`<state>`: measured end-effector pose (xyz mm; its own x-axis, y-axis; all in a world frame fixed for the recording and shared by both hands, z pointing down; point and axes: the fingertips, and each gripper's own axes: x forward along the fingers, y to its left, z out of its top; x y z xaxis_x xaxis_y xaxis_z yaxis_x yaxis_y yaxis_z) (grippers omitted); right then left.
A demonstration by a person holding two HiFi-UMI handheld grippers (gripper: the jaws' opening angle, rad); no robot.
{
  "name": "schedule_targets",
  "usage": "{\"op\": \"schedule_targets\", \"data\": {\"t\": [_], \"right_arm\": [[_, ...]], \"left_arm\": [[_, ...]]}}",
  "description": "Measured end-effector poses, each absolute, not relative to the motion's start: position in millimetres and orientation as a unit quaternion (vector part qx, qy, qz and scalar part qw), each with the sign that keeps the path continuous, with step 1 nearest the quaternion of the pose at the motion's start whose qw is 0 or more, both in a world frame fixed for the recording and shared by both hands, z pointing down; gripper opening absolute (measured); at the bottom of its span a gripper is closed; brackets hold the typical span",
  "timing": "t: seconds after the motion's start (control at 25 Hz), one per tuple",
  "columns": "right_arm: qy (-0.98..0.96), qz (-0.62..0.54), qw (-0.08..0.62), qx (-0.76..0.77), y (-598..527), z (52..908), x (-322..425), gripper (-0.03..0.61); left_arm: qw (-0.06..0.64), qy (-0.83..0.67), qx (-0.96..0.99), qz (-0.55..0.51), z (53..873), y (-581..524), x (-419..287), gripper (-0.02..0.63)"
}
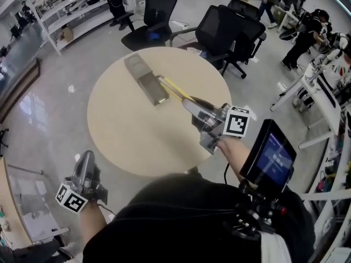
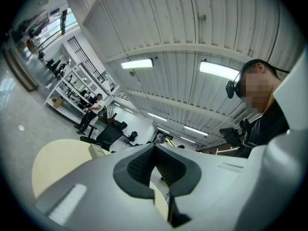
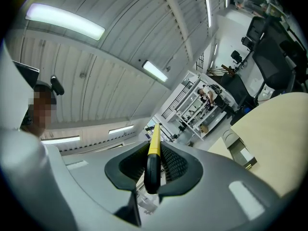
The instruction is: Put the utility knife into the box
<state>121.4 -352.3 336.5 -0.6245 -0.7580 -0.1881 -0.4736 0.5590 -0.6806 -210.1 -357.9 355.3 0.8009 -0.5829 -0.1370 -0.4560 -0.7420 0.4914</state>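
On the round beige table (image 1: 131, 130) lies an open grey box (image 1: 152, 87), its lid (image 1: 136, 66) stretched out beyond it. My right gripper (image 1: 189, 104) hovers over the table's right part, shut on a yellow and black utility knife (image 1: 174, 89) whose yellow end points at the box. In the right gripper view the knife (image 3: 153, 150) stands clamped between the pads, and the box (image 3: 240, 150) shows off to the right. My left gripper (image 1: 86, 158) hangs off the table's near left edge, above the floor. Its pads (image 2: 142, 162) meet at the tips with nothing between them.
Black office chairs (image 1: 156, 15) (image 1: 230, 29) stand at the table's far side. A dark screen device (image 1: 271, 158) sits near my right forearm. White shelving (image 1: 71, 10) and people stand at the back, and white desks (image 1: 323, 97) line the right.
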Motion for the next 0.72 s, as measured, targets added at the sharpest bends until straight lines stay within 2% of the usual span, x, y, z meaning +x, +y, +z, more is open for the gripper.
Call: {"op": "schedule_targets", "data": {"t": [0.16, 0.72], "right_arm": [[0.855, -0.304, 0.234, -0.349, -396, 348, 173, 0.087], [0.838, -0.373, 0.236, -0.322, -520, 409, 257, 0.087]], "left_arm": [[0.218, -0.298, 0.919, -0.136, 356, -393, -155, -0.003], [0.239, -0.342, 0.906, -0.075, 376, -485, -47, -0.003]]}}
